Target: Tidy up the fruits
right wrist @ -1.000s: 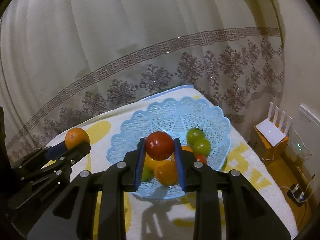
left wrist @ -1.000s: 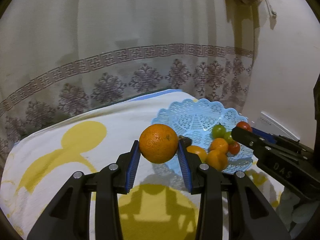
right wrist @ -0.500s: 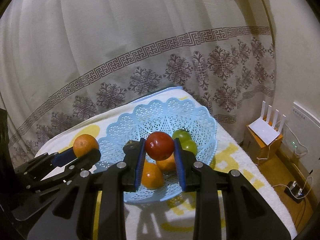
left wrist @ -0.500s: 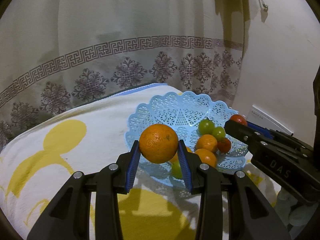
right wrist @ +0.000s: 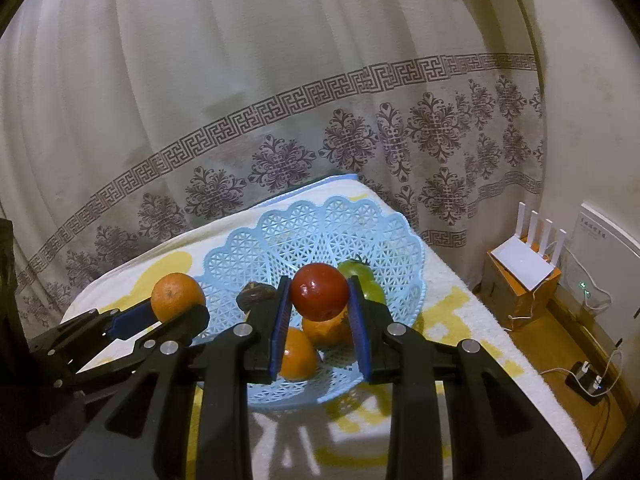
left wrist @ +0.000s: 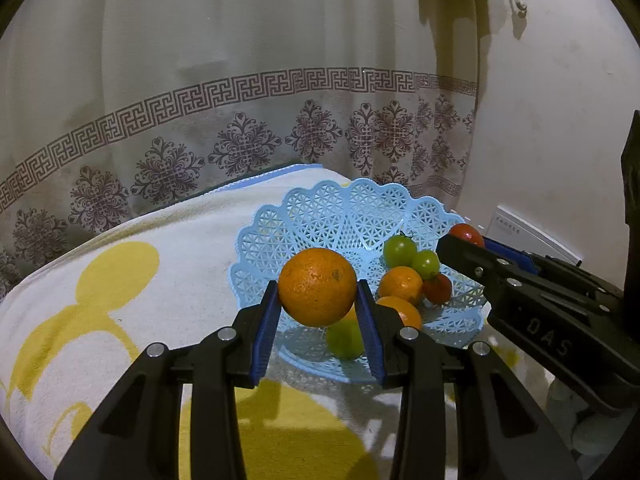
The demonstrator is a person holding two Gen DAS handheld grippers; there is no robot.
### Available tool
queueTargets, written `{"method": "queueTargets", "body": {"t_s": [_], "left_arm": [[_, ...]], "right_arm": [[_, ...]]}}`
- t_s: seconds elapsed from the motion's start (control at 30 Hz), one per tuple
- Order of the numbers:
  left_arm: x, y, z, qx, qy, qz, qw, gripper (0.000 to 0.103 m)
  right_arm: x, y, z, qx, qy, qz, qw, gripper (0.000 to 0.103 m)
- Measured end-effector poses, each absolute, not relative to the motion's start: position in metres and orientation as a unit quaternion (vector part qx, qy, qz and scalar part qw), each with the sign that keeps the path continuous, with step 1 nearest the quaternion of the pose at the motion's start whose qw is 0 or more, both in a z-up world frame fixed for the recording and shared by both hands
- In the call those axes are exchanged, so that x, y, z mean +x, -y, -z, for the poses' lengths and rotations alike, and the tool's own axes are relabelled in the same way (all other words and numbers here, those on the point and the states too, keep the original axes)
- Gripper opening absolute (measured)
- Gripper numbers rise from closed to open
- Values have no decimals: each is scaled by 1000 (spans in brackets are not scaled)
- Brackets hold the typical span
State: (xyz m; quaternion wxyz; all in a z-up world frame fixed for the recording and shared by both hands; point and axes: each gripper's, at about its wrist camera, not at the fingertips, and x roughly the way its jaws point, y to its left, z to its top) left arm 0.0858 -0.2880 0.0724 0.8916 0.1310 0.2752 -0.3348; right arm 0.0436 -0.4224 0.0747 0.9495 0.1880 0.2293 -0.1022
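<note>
My left gripper point(left wrist: 317, 312) is shut on an orange point(left wrist: 317, 286) and holds it above the near left rim of a light blue lattice basket point(left wrist: 320, 216). My right gripper point(right wrist: 319, 312) is shut on a red tomato point(right wrist: 319, 291) and holds it above the basket point(right wrist: 280, 236). The basket holds several fruits: green tomatoes point(left wrist: 400, 249), small oranges point(left wrist: 401, 285) and a small red tomato point(left wrist: 438, 288). The left gripper with its orange point(right wrist: 178, 297) shows at the left of the right wrist view. The right gripper with its tomato point(left wrist: 466, 235) shows at the right of the left wrist view.
The basket stands on a white towel with yellow shapes point(left wrist: 120, 280) over a raised surface. A patterned curtain point(left wrist: 240, 120) hangs behind. On the floor to the right stand a white router on a cardboard box point(right wrist: 524, 264) and a power strip point(right wrist: 586, 376). A dark fruit point(right wrist: 256, 294) lies in the basket.
Both grippers have moved closer to the basket with their fruits still held. The orange now hangs over the basket's near left rim and the tomato over its middle.
</note>
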Motion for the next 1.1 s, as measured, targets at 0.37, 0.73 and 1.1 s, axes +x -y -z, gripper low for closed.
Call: {"method": "queueTargets", "body": {"t_s": [0.37,0.73,1.1], "left_arm": [[83,287,-75,133,-265,329,897,65],[78,277,-80,141,-242,315,907,79],[63,257,-88,139,-233,296,916,89]], "right_arm": [[41,428,-74,200,-218,115,948,41],[35,433,-75,207,-205,134,947,42],[30,432,-76,206,-194,150,947,52]]}}
